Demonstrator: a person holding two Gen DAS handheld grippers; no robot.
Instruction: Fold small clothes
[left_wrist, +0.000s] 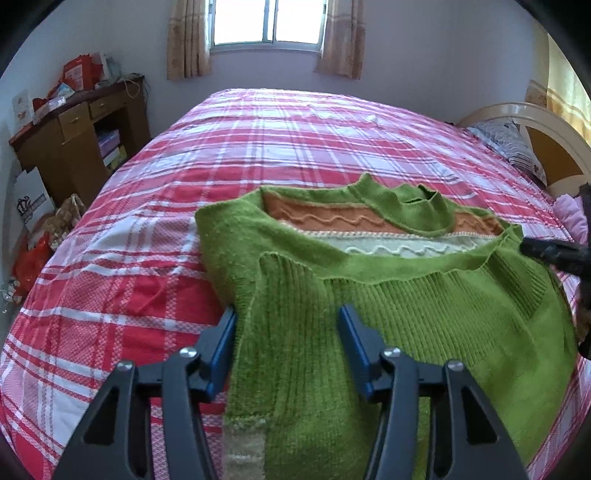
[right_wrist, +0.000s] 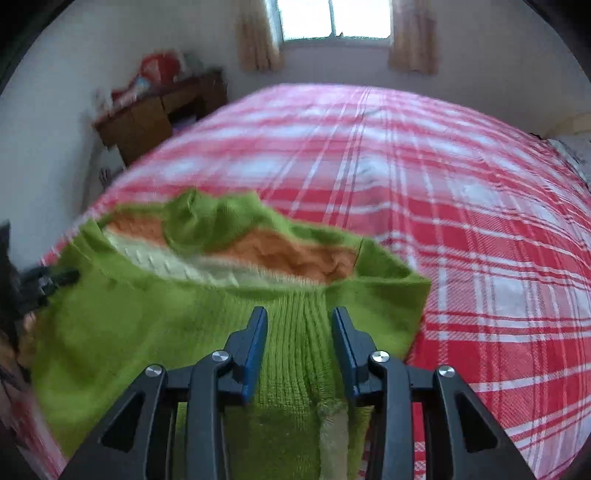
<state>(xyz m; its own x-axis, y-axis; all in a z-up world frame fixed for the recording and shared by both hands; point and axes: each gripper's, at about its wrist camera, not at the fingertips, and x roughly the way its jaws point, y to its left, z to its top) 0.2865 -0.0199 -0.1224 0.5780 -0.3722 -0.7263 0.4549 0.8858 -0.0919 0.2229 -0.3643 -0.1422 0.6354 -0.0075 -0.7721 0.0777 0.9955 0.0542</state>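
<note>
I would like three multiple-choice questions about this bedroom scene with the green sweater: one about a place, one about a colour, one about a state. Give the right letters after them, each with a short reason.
1. Where does the green sweater lie?
A. on the plaid bed cover
B. on the wooden desk
C. on the floor

2. What colour is the band just below the sweater's collar?
A. blue
B. orange
C. black

3. How do the blue pads of the right gripper stand?
A. pressed flat together
B. apart, with ribbed knit between them
C. clamped on the curtain

Answers:
1 A: red and white plaid cloth shows around the sweater in both views.
2 B: an orange band runs under the collar, with a cream one below it.
3 B: a gap shows between the pads, with green ribbing in it.
</note>
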